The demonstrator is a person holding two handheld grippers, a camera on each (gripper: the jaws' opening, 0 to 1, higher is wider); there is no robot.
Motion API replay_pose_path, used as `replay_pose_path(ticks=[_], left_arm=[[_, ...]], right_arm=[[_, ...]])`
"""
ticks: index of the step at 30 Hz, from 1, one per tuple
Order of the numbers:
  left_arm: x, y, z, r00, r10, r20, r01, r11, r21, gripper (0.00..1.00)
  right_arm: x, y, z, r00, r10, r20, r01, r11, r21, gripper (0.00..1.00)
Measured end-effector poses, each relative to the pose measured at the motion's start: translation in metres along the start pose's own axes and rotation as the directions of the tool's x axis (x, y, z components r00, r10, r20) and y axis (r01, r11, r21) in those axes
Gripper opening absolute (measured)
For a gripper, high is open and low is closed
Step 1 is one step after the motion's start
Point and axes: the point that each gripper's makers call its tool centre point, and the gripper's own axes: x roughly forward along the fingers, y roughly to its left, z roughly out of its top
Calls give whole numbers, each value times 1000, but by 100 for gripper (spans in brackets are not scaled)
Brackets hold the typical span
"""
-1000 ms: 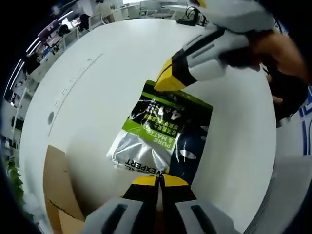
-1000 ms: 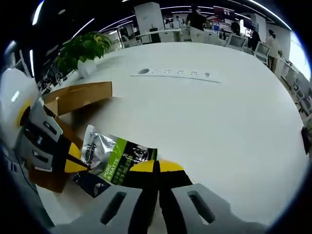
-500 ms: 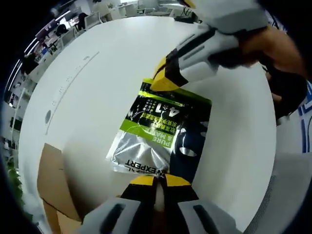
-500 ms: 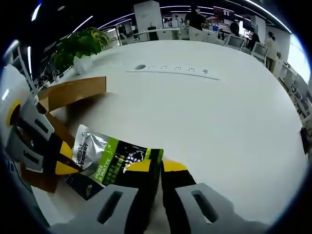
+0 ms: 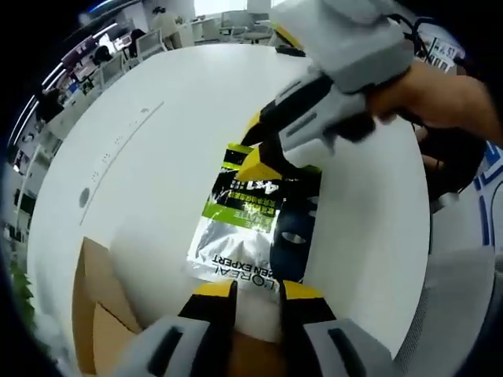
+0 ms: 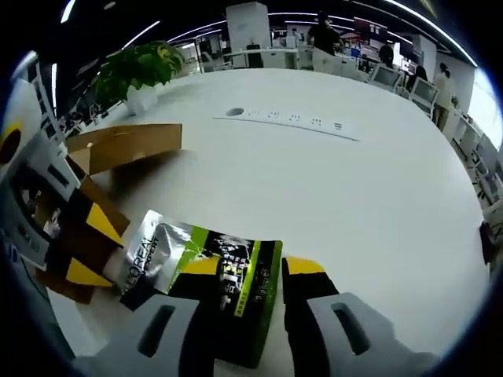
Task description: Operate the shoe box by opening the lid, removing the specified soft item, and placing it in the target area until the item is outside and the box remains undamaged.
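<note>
One broad, round white worktop [image 6: 377,204] with a smooth matte surface carries everything; a row of flush sockets [image 6: 295,120] runs across it. Off to one side stands the brown corrugated cardboard shoe box [image 6: 118,149], its flap raised; what lies inside cannot be told. Outside the box, flat on the worktop, lies the soft item, a glossy foil pouch [image 5: 251,228] in silver, green and black, crinkled at its silver end. The right gripper [image 6: 245,271] has its yellow-tipped fingers [image 6: 302,267] parted, straddling the pouch's dark end without pinching it. The left gripper [image 5: 258,292] likewise has its fingers spread apart, just beside the pouch's silver edge, gripping nothing. A potted green plant [image 6: 137,71] sits at the worktop's far edge.
</note>
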Motion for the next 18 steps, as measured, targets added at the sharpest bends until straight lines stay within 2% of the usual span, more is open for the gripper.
replay_pose_path(ticks=[4, 7, 13, 18], left_arm=[[-11, -5, 6, 999, -6, 37, 6, 1000, -1, 29], [-17, -10, 8, 998, -14, 61, 14, 1000, 1, 33], [-32, -17, 10, 994, -21, 109, 21, 1000, 4, 43], [-45, -24, 10, 988, -26, 149, 25, 1000, 10, 47]], right_arm=[[-9, -3, 5, 1000, -2, 17, 2, 1000, 15, 36], [-18, -4, 9, 999, -8, 35, 8, 1000, 16, 38], [-36, 0, 17, 998, -9, 69, 11, 1000, -20, 42], [-49, 7, 18, 997, -3, 82, 9, 998, -68, 47]])
